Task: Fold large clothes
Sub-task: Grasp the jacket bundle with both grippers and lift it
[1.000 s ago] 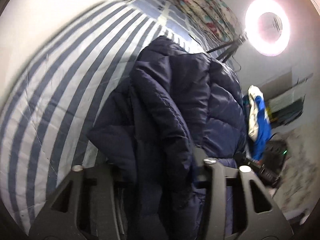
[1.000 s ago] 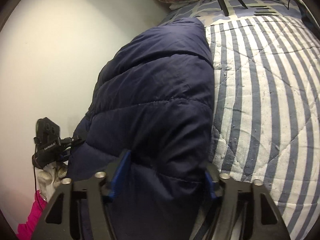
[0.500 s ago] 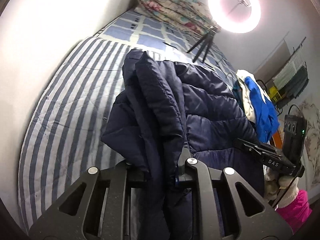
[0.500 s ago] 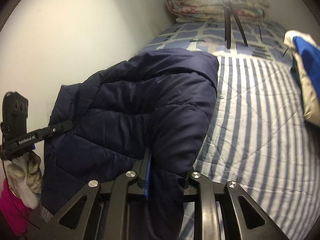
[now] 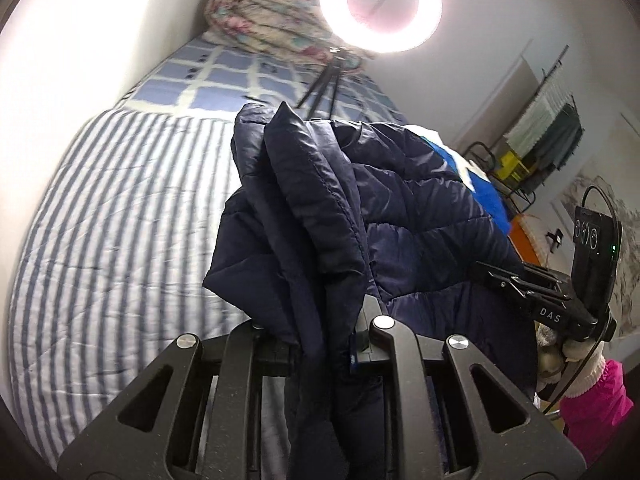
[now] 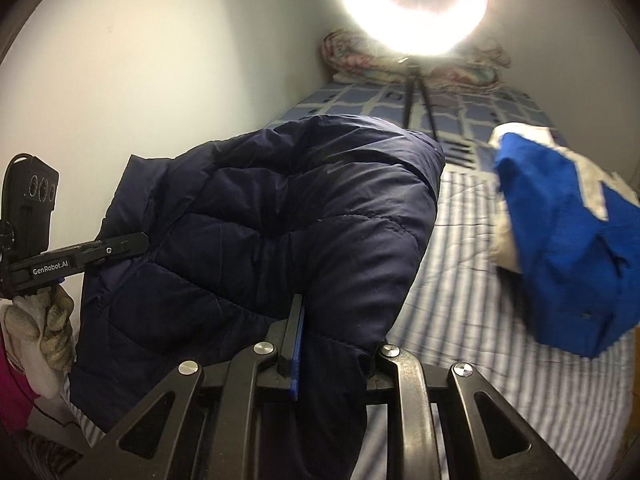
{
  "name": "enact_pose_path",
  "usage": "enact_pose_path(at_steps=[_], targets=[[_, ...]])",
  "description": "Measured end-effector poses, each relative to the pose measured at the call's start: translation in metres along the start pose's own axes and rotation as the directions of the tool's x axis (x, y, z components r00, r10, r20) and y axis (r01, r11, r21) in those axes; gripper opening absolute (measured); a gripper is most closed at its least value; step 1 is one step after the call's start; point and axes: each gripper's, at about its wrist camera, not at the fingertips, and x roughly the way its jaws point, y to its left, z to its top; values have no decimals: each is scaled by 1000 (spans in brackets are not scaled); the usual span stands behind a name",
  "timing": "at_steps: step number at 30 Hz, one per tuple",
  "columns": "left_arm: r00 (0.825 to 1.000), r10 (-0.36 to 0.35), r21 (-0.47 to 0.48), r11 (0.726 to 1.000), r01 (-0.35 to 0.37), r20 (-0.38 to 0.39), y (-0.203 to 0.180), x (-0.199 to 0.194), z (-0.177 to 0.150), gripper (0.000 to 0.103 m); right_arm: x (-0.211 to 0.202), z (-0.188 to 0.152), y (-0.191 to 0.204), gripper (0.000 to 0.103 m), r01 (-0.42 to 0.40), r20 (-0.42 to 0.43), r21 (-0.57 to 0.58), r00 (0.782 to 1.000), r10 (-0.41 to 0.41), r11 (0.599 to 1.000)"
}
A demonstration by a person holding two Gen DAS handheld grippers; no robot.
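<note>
You held the navy puffer jacket (image 5: 400, 208) raised above the striped bed (image 5: 120, 220), left gripper (image 5: 320, 344) and right gripper (image 6: 336, 344) both clenched on it; level hands would have served the fold.

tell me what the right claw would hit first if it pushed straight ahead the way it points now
Probably the navy puffer jacket itself: the right claw is shut on its padded edge, and the bulk bunches directly ahead. Beyond lies the striped bed, though depth is unclear.
</note>
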Motion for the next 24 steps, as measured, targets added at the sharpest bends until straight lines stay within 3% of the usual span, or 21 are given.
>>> enact_pose_path(at_steps=[14, 24], targets=[[994, -108, 92, 990, 107, 6, -112, 57, 35, 15, -73, -2, -78, 17, 150, 59, 25, 987, -151, 988], [981, -192, 192, 964, 184, 26, -196, 136, 92, 15, -105, 28, -173, 17, 278, 119, 54, 952, -283, 959]])
